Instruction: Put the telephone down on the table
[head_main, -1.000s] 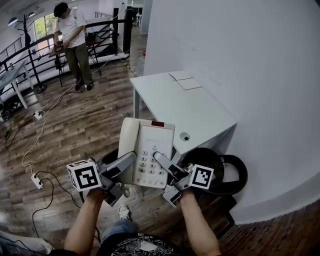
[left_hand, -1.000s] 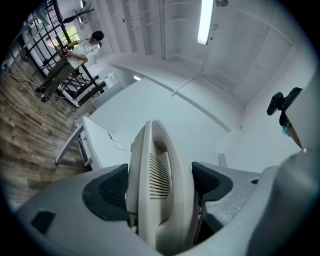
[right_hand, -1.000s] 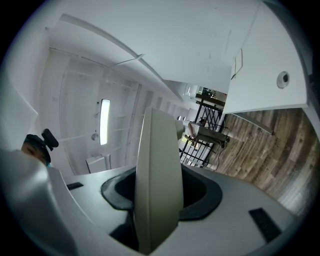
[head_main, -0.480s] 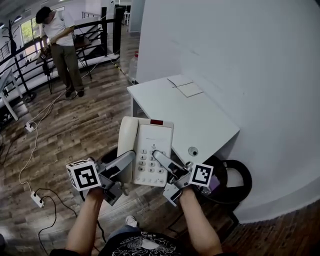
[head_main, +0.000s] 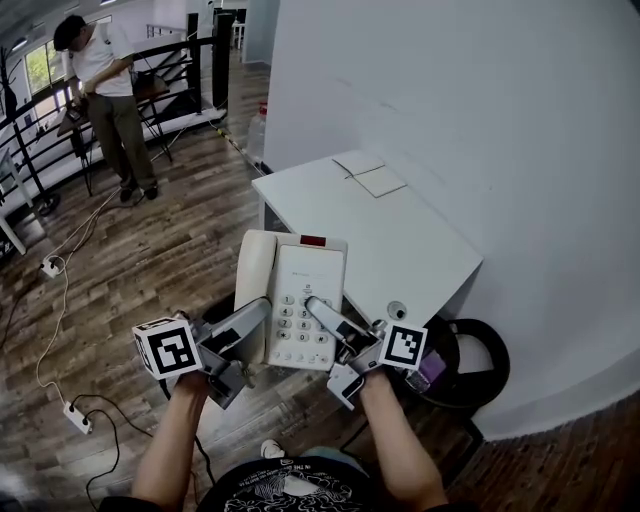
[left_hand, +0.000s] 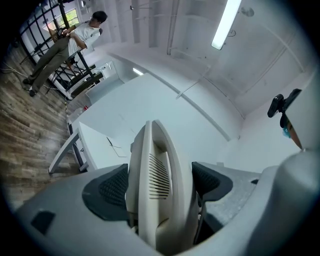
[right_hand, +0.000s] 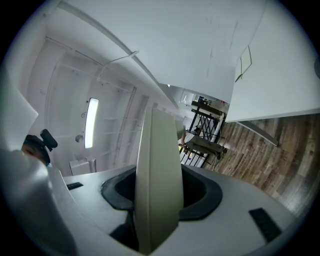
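The scene is lit brightly and evenly; daylight is seemingly admitted by a window (head_main: 42, 68), and a ceiling tube light (left_hand: 226, 24) is blown out. In both gripper views edges are bowed and corners darkened.

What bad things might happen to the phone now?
1. The telephone hangs over the wooden floor, held only at its near end by the left gripper and right gripper; if either slips, it may fall.
2. The handset just rests on top, so a tilt might tip it off.
3. Set too near the table edge, it might slide off.
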